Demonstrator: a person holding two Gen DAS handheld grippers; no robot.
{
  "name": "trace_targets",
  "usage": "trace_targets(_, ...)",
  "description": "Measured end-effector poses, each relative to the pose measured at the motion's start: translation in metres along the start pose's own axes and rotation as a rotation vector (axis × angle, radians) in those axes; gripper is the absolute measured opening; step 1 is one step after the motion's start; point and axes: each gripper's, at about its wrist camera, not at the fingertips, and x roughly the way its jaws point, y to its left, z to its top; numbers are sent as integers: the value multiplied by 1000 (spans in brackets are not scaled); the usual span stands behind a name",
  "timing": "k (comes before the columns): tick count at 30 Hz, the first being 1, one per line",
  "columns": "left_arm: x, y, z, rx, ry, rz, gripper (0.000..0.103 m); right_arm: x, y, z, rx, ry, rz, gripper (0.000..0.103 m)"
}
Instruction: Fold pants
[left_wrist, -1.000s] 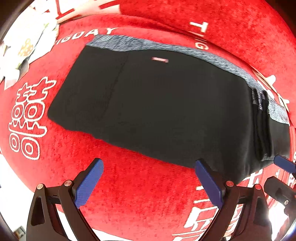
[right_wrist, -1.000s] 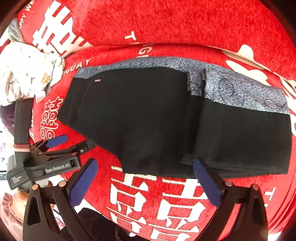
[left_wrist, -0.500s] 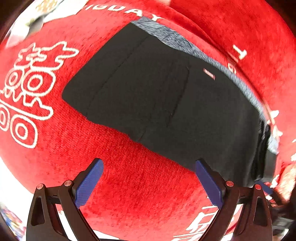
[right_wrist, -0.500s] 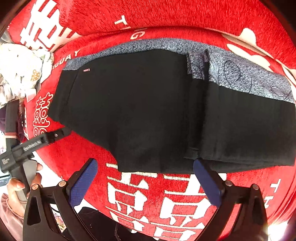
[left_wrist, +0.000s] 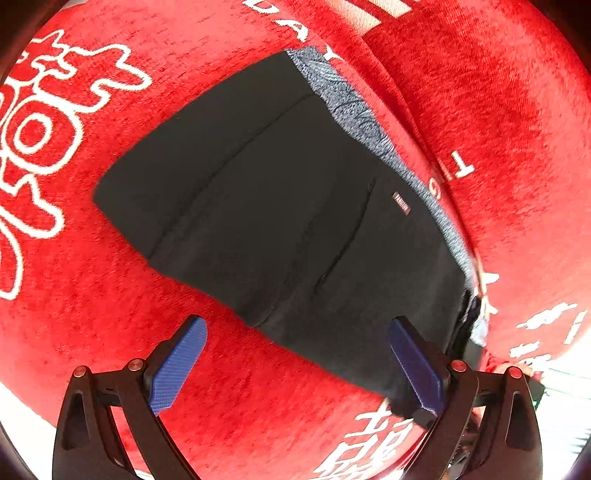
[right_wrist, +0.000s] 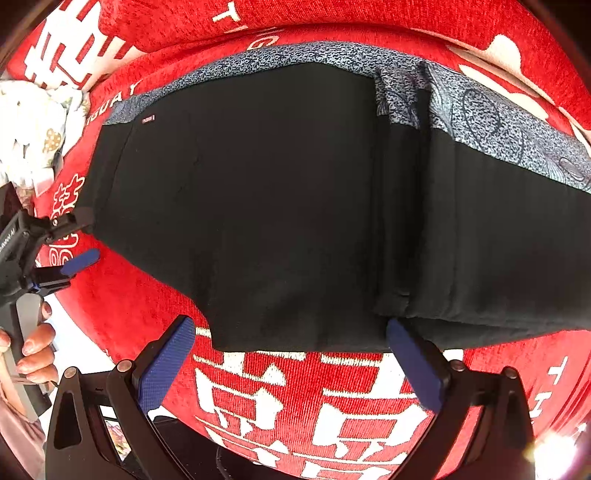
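Black pants (right_wrist: 280, 206) with a grey patterned waistband (right_wrist: 480, 114) lie partly folded on a red cloth; a folded layer (right_wrist: 498, 240) lies on the right part. In the left wrist view the pants (left_wrist: 280, 206) fill the middle. My left gripper (left_wrist: 299, 365) is open and empty at the pants' near edge; it also shows at the left of the right wrist view (right_wrist: 79, 240), at the pants' left corner. My right gripper (right_wrist: 291, 365) is open and empty, just off the pants' front hem.
The red cloth with white characters (right_wrist: 295, 398) covers the surface and rises into a fold behind the pants (right_wrist: 332, 18). A white patterned cloth (right_wrist: 33, 129) lies at the far left. A hand (right_wrist: 33, 350) holds the left gripper's handle.
The left gripper has swung round toward the pants' left end and moved closer. The right gripper has moved closer to the front hem. Both stay open.
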Motion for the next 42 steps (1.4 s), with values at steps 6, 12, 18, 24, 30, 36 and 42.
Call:
trace_targets(6,18,-15,9,-12,-15,-65,99,0,2,1,-5,-1,0,103)
trace_targets(12,29,4,18,-36,-59,-61,99,-1,0,1,-3,-6,4,103)
trace_targets(18,30,3,27,-52,-75,-80,99,0,1,0,-11,-7,-5,103)
trace_targets(24,2,-27,19,25,-146,-155,99,1,3,1,-7,-6,-3,103)
trace_targets(30,26,-19,26,5,-95,-29,95,-8,8,5,-2,-16,2,103)
trace_targets(36,21,-18,20,75,-148,112,48,-50,30,24,-60,-102,58,103)
trace_targets(42,24,-78,-10,476,-284,447,38,-75,62,76,-131,-138,164,103)
